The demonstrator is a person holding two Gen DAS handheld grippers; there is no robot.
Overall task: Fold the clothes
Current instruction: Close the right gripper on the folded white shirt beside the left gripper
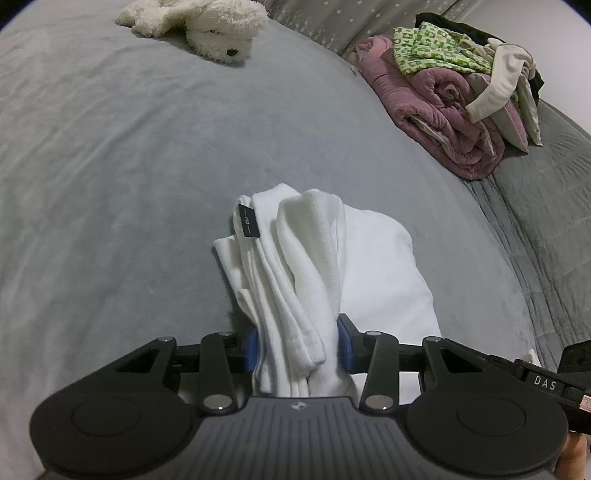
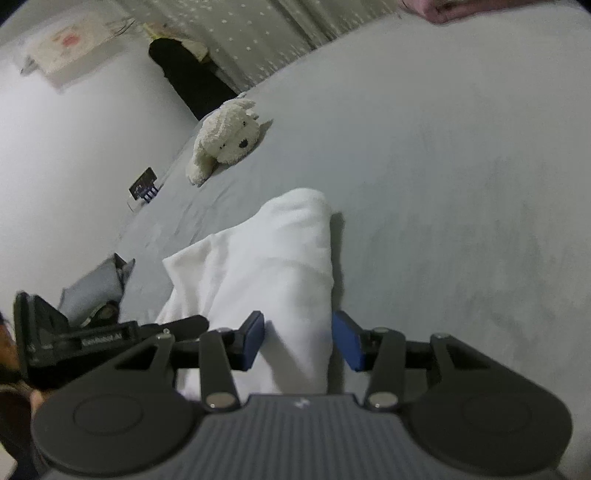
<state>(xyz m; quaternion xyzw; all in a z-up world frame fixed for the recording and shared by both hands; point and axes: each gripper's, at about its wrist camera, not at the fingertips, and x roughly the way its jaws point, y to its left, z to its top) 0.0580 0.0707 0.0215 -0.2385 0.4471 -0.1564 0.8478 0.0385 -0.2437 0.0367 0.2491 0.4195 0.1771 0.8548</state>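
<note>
Left gripper (image 1: 297, 341) clenched on white garment (image 1: 314, 258); right gripper (image 2: 298, 341) pinching its folded edge. Plush dog (image 1: 218, 29) at 11 o'clock.

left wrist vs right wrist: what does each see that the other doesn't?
Left wrist only: the clothes pile on a rolled pink quilt at the bed's far right, and the black tag on the white garment.

Right wrist only: the white wall with a poster, and a small dark item by the bed's edge.

Both: the grey bed, the plush dog, and the garment, bunched between the pads of the left gripper and of the right gripper.
</note>
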